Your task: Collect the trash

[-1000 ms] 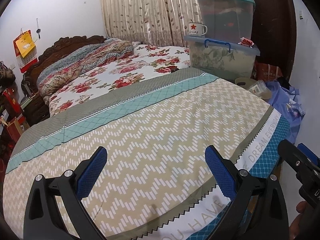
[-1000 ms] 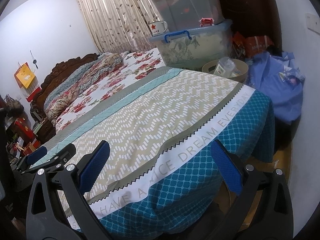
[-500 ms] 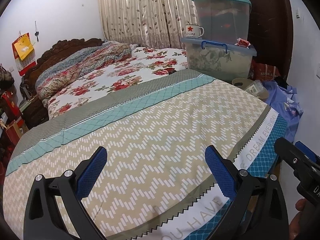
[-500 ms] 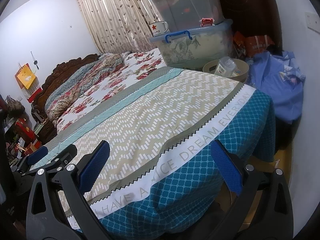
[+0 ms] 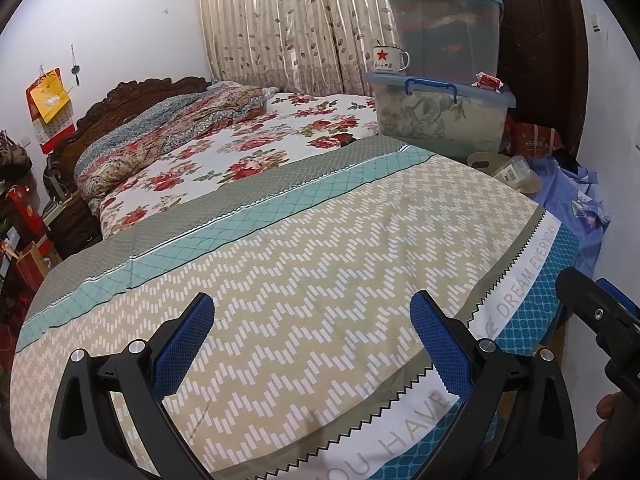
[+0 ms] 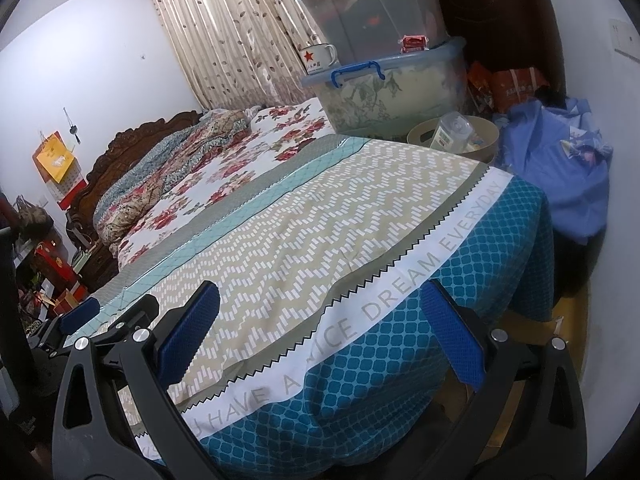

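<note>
My left gripper (image 5: 312,312) hangs open over the foot of a bed covered by a zigzag-patterned sheet (image 5: 320,240), with nothing between its blue pads. My right gripper (image 6: 320,300) is open too, just off the bed's foot edge, and holds nothing. Each gripper shows at the edge of the other's view: the right gripper (image 5: 592,312), the left gripper (image 6: 100,320). A small red-and-white wrapper (image 5: 489,81) (image 6: 414,42) lies on a storage box lid at the far corner. A beige basket (image 5: 478,159) (image 6: 420,130) beside the bed holds a clear plastic bottle (image 5: 514,168) (image 6: 452,132).
Stacked plastic storage boxes (image 5: 440,116) with an enamel mug (image 5: 388,60) stand past the bed's far right corner. A blue cloth heap (image 6: 560,176) fills the gap by the right wall. A folded floral quilt (image 5: 168,136) lies near the carved headboard. Red boxes crowd the left floor (image 5: 24,240).
Both views have drifted only slightly over the bed. Both grippers stay open and hold nothing.
</note>
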A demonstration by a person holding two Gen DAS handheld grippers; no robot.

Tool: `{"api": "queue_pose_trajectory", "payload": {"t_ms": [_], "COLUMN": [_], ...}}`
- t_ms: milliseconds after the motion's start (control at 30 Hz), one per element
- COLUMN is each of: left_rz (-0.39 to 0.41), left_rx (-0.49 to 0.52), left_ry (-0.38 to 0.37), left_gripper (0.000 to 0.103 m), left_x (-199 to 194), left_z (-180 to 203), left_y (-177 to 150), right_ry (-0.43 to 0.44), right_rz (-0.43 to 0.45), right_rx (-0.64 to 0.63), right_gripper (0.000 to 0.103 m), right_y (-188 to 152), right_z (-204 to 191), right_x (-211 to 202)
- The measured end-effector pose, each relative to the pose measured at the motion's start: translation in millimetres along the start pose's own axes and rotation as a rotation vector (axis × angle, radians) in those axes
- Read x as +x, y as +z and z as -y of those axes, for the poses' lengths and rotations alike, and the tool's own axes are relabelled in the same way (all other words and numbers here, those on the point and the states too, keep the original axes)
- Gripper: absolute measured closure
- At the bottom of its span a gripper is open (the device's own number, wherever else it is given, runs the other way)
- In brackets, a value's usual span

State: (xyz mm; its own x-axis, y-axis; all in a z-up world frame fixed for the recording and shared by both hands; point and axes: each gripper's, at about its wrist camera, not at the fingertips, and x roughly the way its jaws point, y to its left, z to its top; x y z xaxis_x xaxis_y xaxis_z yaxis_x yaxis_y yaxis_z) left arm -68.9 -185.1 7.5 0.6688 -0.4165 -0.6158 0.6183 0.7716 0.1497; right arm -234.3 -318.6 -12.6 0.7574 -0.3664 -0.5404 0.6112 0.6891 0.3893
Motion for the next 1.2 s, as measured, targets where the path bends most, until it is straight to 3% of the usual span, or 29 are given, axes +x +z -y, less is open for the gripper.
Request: {"api": "queue_pose_trajectory", "payload": {"t_ms": [1200], "left_rz": [-0.008], "left_rx": [0.014], "left_ry": [-0.017], "left_gripper": [0.009], "left_x": [5.6], "left_z": [-3.9], "left_y": [-4.0], "right_ry": [0.013], "right_rz": [0.002], "right_rx": [0.007], "right_gripper": [0.004], "right_y": [0.6], "right_z": [-1.2], "right_x": [0.1]}}
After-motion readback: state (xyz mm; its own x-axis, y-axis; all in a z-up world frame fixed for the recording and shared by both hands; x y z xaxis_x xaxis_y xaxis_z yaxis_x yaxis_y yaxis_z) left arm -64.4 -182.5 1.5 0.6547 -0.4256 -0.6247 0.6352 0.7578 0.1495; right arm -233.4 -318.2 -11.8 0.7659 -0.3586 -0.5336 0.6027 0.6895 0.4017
